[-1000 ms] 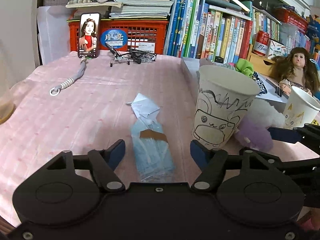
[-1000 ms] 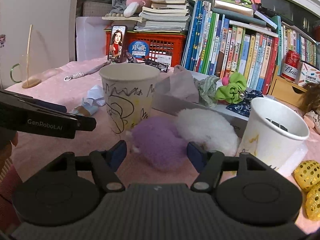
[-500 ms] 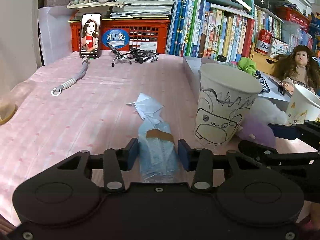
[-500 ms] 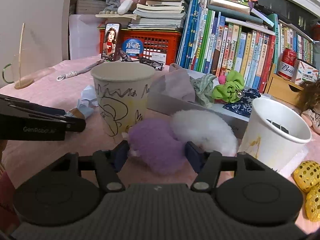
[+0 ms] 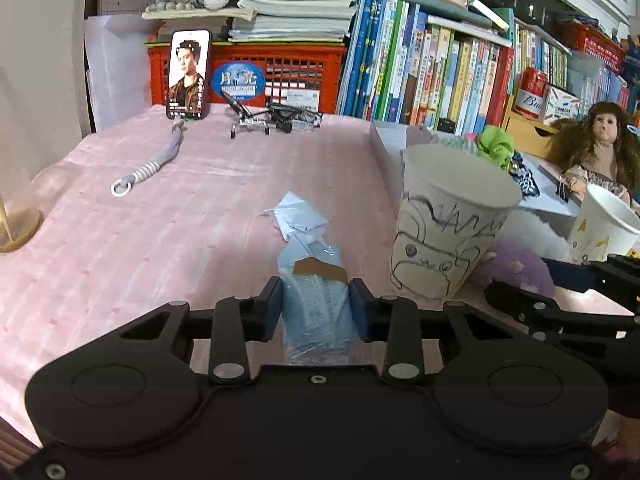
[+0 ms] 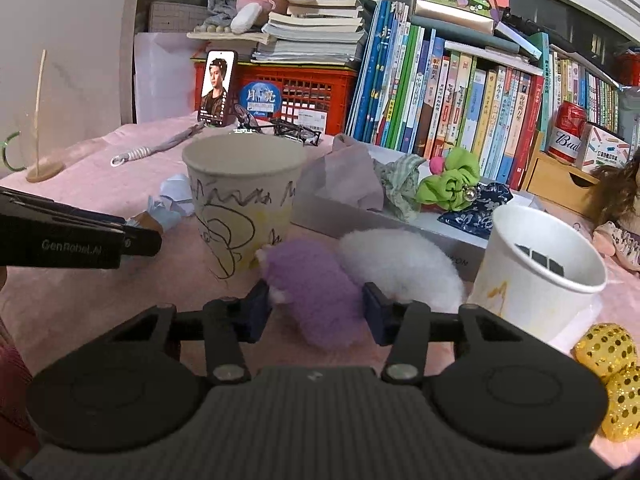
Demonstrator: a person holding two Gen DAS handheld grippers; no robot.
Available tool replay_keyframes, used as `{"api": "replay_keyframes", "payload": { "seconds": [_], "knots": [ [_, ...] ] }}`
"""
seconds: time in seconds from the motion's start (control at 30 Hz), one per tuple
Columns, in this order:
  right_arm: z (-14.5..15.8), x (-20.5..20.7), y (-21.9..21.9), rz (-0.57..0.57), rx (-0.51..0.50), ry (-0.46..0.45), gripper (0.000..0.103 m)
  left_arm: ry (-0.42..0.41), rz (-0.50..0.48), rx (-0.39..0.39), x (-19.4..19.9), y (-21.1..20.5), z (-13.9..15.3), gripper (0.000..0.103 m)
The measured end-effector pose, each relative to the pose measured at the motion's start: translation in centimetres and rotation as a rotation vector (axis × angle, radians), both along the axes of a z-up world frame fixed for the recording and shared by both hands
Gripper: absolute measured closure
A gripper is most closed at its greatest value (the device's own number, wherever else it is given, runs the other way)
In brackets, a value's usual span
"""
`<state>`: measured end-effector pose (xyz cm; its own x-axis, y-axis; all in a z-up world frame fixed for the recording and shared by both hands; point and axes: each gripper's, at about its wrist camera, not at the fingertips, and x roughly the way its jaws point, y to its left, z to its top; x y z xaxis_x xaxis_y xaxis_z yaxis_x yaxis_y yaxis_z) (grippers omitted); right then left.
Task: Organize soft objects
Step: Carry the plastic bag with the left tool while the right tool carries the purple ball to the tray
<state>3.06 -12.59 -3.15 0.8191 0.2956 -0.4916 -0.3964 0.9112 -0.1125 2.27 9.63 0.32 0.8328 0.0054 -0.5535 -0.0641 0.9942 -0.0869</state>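
My left gripper (image 5: 316, 306) is shut on a light blue plastic-wrapped packet (image 5: 314, 304) lying on the pink cloth (image 5: 160, 232). My right gripper (image 6: 316, 308) has its pads pressed against both sides of a purple fluffy ball (image 6: 314, 288), which rests on the cloth beside a white fluffy ball (image 6: 400, 268). A doodled paper cup (image 6: 244, 196) stands just behind the purple ball; it also shows in the left wrist view (image 5: 444, 236). A second paper cup (image 6: 540, 264) stands to the right.
A shallow grey box (image 6: 400, 224) holds cloth scraps, a green scrunchie (image 6: 452, 180) and a blue patterned cloth. Gold sequin balls (image 6: 608, 352) lie at far right. A doll (image 5: 596, 152), books, a red crate (image 5: 280, 72), a phone (image 5: 188, 74) and a lanyard (image 5: 152, 164) lie behind.
Both grippers closed from wide open: the left onto the blue packet, the right onto the purple ball. Both moved slightly forward.
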Motion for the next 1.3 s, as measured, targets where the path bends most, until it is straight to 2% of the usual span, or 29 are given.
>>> {"api": "replay_keyframes", "payload": {
  "seconds": [0.57,0.9,1.3],
  "knots": [
    [4.1,-2.1,-1.3,0.006,0.058,-0.113,0.053,-0.085,-0.011,-0.017,0.1,0.4,3.9,0.069],
    [6.0,-2.2,-2.1,-0.005,0.088,-0.173,0.053,-0.121,-0.05,-0.026,0.6,-0.1,5.6,0.069],
    [7.5,-1.4,-3.1,-0.019,0.117,-0.203,0.053,-0.171,-0.111,-0.039,1.9,-1.0,8.5,0.069]
  ]
}}
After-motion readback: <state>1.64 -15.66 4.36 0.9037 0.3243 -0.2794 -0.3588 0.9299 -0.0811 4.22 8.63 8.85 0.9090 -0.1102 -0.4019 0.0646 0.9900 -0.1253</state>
